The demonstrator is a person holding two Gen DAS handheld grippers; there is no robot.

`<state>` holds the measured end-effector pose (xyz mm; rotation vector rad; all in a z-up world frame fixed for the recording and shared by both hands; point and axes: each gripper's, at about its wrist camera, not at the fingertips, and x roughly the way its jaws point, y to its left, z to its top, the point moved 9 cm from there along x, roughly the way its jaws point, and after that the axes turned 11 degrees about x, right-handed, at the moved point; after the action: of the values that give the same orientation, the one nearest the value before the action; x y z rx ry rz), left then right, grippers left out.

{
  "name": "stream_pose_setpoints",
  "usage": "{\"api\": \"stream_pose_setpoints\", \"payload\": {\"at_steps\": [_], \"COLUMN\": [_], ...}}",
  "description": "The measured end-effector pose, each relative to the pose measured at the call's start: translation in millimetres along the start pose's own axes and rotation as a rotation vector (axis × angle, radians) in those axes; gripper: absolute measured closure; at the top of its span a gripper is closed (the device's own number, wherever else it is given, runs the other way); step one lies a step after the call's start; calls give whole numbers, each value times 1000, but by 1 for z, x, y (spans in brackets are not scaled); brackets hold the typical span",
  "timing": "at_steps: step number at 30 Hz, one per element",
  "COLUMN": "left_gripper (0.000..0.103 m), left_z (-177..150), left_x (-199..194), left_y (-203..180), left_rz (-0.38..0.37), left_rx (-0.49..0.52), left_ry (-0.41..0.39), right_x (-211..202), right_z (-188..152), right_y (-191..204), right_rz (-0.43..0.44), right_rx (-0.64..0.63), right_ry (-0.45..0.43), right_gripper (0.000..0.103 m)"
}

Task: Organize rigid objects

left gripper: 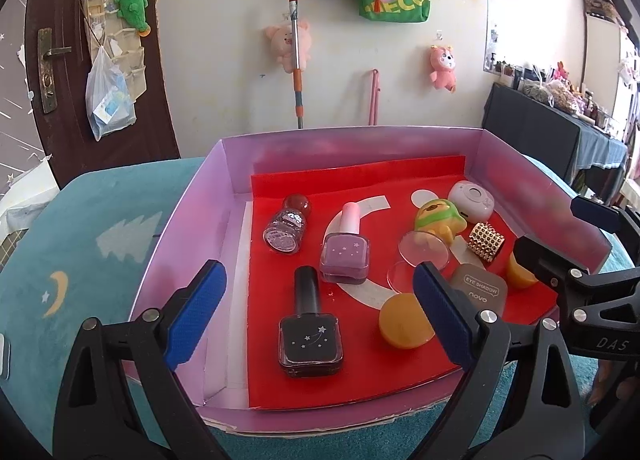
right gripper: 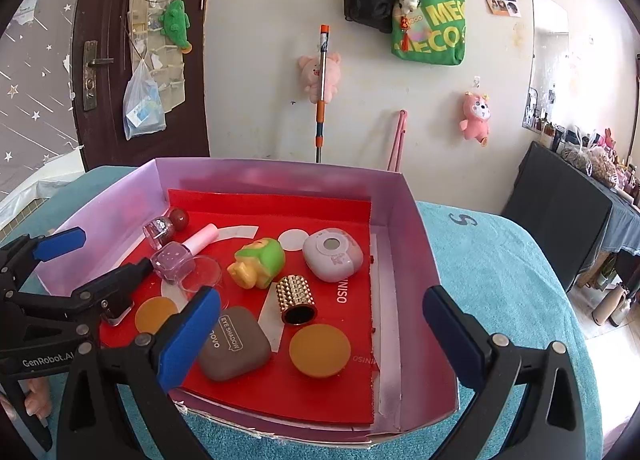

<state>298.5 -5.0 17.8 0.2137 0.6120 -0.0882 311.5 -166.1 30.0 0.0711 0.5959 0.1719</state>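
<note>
Left wrist view: cosmetics lie scattered in the pink box (left gripper: 188,219), nothing sorted yet; left tool (left gripper: 320,316) and right tool (right gripper: 320,336) gape wide, both empty, above the near edge.

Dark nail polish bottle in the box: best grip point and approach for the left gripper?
Grip the dark nail polish bottle across its square body's flat side faces, coming from above. It lies flat, cap pointing away; the left gripper already hangs open over it, probably needing only descent.

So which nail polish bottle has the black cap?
The dark bottle with white stars, lying nearest the left gripper. The purple bottle has a pink cap; the glittery bottle has a red one.
</note>
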Motion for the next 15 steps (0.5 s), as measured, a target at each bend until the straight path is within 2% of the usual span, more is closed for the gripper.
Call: {"api": "stream_pose_setpoints", "payload": {"at_steps": [15], "left_gripper": [7], "left_z": [-2], "left_x": [1], "left_y": [2], "left_rz": [2], "left_rx": [-6], "left_ry": [2], "right_x": [2], "right_z": [-2], "right_y": [1], "right_rz": [-8], "right_rx": [-10], "right_ry": [5], "right_gripper": [0]}}
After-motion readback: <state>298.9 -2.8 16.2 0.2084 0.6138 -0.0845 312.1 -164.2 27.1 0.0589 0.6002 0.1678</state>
